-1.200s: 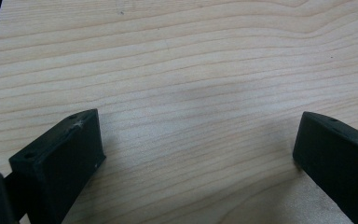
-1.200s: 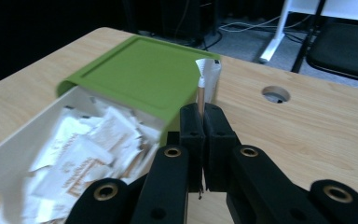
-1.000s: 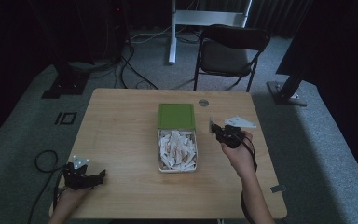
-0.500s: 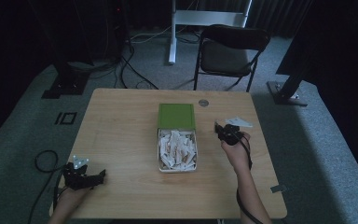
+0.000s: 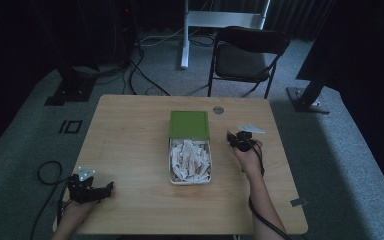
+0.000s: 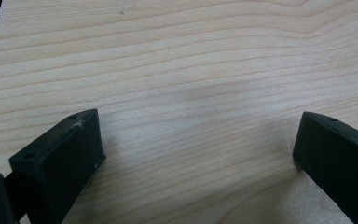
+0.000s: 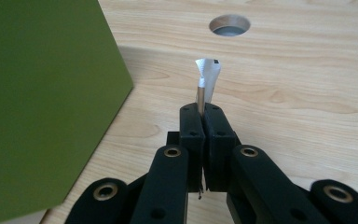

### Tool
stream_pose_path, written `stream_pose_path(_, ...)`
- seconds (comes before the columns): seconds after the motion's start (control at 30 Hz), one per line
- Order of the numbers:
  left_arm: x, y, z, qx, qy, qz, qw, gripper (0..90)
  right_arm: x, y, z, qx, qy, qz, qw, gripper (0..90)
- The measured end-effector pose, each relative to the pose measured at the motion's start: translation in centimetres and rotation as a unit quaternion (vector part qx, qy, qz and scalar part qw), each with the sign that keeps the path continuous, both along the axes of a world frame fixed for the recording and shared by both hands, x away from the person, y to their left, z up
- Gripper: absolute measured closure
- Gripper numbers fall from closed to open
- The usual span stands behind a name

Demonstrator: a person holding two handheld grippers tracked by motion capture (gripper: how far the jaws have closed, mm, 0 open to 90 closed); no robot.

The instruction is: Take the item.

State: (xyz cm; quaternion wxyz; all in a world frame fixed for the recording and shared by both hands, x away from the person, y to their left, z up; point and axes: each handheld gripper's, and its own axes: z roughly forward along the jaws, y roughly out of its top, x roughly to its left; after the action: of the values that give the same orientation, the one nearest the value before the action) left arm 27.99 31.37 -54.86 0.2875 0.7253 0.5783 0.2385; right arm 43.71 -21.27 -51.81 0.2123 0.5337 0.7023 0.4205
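Clamped jaws of the right gripper (image 7: 204,111) pinch a small white packet (image 7: 207,77) just right of the green lid (image 7: 37,102), near the table's round hole (image 7: 230,24). Beside it, the open box (image 5: 190,161) holds more packets. Far off, the left gripper (image 6: 196,154) gapes wide over bare wood.

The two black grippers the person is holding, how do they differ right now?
The left gripper has its jaws spread wide with bare table between them; the right gripper has its jaws pressed together on a small white packet. The left one sits near the table's front left corner, the right one beside the green lid of the box. Both have black jaws.
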Motion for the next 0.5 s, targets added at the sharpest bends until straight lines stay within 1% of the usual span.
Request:
stream_pose_path(0.07, 0.0, 0.0, 0.0, 0.000, 0.000, 0.000, 1.0000, 2.3, 0.4, 0.1, -0.4, -0.001, 0.002, -0.001, 1.0000, 88.2)
stream_pose_path(0.1, 0.0, 0.0, 0.0, 0.000, 0.000, 0.000, 1.0000, 2.3, 0.6, 0.1, -0.6, 0.007, 0.003, -0.002, 1.0000, 88.2)
stream_pose_path(0.13, 0.0, 0.0, 0.0, 0.000, 0.000, 0.000, 1.0000, 2.3, 0.8, 0.2, -0.7, 0.007, 0.006, -0.004, 1.0000, 88.1)
stream_pose_path(0.17, 0.0, 0.0, 0.0, 0.000, 0.000, 0.000, 1.0000, 2.3, 1.0, 0.2, -0.8, 0.000, 0.007, -0.006, 1.0000, 88.1)
stream_pose_path(0.27, 0.0, 0.0, 0.0, 0.000, 0.000, 0.000, 1.0000, 2.3, 1.4, 0.2, -0.9, 0.002, 0.011, -0.011, 0.9999, 87.1)
stream_pose_path(0.43, 0.0, 0.0, 0.0, 0.000, 0.000, 0.000, 1.0000, 2.3, 1.9, -0.5, -1.0, 0.003, 0.022, -0.028, 0.9994, 86.9)
stream_pose_path(0.47, 0.0, 0.0, 0.0, 0.000, 0.000, 0.000, 1.0000, 2.3, 2.0, -0.7, -1.1, -0.006, 0.027, -0.032, 0.9991, 86.8)
stream_pose_path(0.5, 0.0, 0.0, 0.0, 0.000, 0.000, 0.000, 1.0000, 2.3, 2.0, -0.9, -1.2, -0.007, 0.032, -0.036, 0.9988, 86.8)
